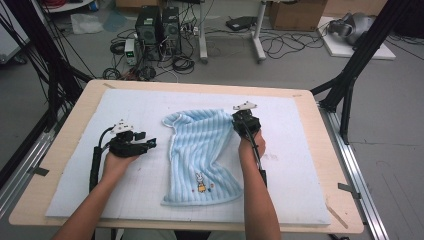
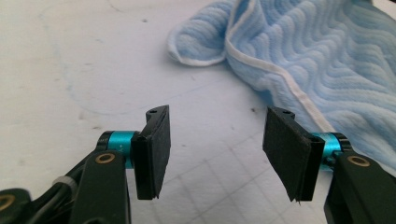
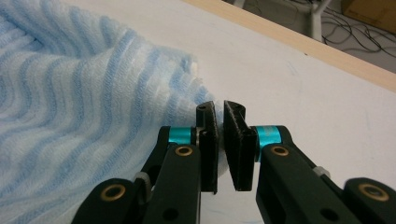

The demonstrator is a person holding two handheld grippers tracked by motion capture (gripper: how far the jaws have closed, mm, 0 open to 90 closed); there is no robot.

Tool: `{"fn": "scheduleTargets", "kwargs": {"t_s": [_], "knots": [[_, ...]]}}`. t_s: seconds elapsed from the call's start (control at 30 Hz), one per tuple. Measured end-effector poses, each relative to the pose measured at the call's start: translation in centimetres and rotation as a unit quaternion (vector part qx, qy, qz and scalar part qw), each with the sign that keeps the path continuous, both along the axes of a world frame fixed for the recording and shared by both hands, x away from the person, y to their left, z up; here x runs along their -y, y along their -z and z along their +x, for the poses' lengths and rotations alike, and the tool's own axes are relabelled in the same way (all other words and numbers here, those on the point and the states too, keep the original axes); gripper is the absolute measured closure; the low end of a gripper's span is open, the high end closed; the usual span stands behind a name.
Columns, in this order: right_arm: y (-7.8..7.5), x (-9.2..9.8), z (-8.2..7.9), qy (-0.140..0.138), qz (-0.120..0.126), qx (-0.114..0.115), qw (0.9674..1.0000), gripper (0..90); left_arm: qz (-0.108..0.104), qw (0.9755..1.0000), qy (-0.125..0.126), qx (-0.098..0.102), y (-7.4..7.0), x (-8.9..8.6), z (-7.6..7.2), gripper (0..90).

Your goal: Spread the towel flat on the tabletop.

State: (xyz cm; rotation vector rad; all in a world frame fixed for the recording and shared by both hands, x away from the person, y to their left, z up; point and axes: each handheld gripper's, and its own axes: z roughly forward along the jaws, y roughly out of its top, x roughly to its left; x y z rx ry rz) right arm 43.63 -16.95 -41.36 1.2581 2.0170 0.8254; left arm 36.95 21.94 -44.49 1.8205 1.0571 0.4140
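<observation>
A light blue ribbed towel with a small rabbit print lies rumpled in the middle of the white mat. My right gripper is shut on the towel's far right corner, with cloth pinched between its pads and lifted a little. To the left of the towel my left gripper rests over the mat, open, with nothing between its fingers. In the left gripper view the towel's white-edged hem lies ahead and to the right, apart from the jaws.
The mat covers a wooden table whose far edge is close behind the right gripper. Black frame legs stand at both sides. Computers and cables sit on the floor beyond.
</observation>
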Motion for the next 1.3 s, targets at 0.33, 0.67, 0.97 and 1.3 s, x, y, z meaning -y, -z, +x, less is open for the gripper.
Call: {"fn": "scheduleTargets", "kwargs": {"t_s": [0.33, 0.67, 0.97, 1.3], "knots": [[-1.2, 0.7, -2.1, -0.039, 0.060, 0.026, 0.9971, 58.7, -0.014, 0.9963, 0.080, -0.026, 0.2, 3.8, -0.5, 42.3], [0.1, 3.1, -6.4, -0.065, 0.088, 0.013, 0.9939, 53.4, 0.071, 0.9931, 0.093, 0.006, 0.0, 5.5, -0.7, 86.9], [2.0, 3.6, -8.7, -0.082, 0.091, -0.006, 0.9924, 53.8, 0.022, 0.9996, 0.015, -0.011, -0.2, 1.7, 0.5, 87.0], [2.3, 0.6, -9.2, -0.151, 0.116, -0.034, 0.9812, 57.7, 0.003, 0.9996, -0.029, 0.001, -0.3, -0.8, -0.3, 59.4]]}}
